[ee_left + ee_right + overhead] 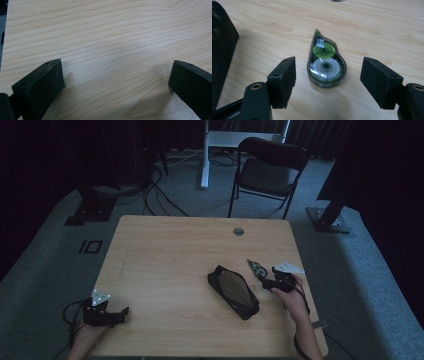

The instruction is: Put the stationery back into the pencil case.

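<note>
A green and clear correction tape dispenser (257,269) (325,63) lies flat on the wooden table (165,265), its pointed tip facing away from me. My right gripper (268,279) (329,72) is just behind it, open, with a jaw on each side of the dispenser's round end and neither pad touching it. A black pouch (233,291) lies to its left, and its dark edge (222,50) stands at the left of the right gripper view. My left gripper (116,315) (116,75) rests open at the table's front left corner over bare wood.
A round cable hole (238,231) sits near the table's far edge. Beyond the table stand a black folding chair (270,167), a white desk leg (204,155) and floor cables (160,195). The table's right edge runs close to my right hand (295,302).
</note>
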Motion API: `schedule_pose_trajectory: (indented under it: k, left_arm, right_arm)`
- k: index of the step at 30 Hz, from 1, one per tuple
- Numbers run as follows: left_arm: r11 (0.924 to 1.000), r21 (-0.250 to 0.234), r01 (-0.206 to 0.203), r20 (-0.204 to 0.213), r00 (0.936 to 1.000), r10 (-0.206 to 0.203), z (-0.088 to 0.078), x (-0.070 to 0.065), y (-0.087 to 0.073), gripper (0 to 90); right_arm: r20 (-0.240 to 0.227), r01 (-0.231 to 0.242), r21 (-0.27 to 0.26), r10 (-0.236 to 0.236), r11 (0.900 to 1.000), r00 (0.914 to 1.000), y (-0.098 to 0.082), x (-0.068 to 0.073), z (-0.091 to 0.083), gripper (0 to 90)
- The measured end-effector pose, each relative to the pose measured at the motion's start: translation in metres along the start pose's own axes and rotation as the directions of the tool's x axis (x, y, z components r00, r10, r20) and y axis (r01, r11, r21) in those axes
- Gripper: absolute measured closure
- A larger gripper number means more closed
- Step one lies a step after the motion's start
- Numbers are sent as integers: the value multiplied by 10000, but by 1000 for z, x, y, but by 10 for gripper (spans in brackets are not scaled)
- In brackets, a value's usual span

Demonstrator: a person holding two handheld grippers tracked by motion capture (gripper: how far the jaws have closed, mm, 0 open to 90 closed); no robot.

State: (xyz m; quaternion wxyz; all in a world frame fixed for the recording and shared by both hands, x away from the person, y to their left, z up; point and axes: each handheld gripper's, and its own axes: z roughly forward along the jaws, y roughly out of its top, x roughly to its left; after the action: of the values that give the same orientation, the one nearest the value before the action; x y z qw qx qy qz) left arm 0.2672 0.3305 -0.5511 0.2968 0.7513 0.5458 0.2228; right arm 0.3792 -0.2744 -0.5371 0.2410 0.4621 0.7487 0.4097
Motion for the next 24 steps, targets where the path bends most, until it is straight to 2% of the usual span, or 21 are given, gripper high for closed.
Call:
schedule_pose_trajectory:
  k: [6,8,16,18,24]
  left_arm:
    - [10000,0,0,1,10000,0,0,0,0,0]
    - [10000,2,-1,1,10000,1,0,0,0,0]
    - [10000,-1,1,0,10000,-1,0,0,0,0]
    - [10000,-1,1,1,10000,-1,0,0,0,0]
    - [10000,2,-1,-1,10000,1,0,0,0,0]
  right_arm:
    - [-327,242,290,-233,9993,9992,9,-1,17,246]
    - [-302,491,374,-479,9981,9984,13,-2,22,247]
    - [-404,541,760,-511,9956,9979,22,-6,43,254]
    - [-395,676,896,-642,9937,9972,22,-7,46,290]
    - [-426,650,1096,-606,9919,9973,21,-10,53,292]
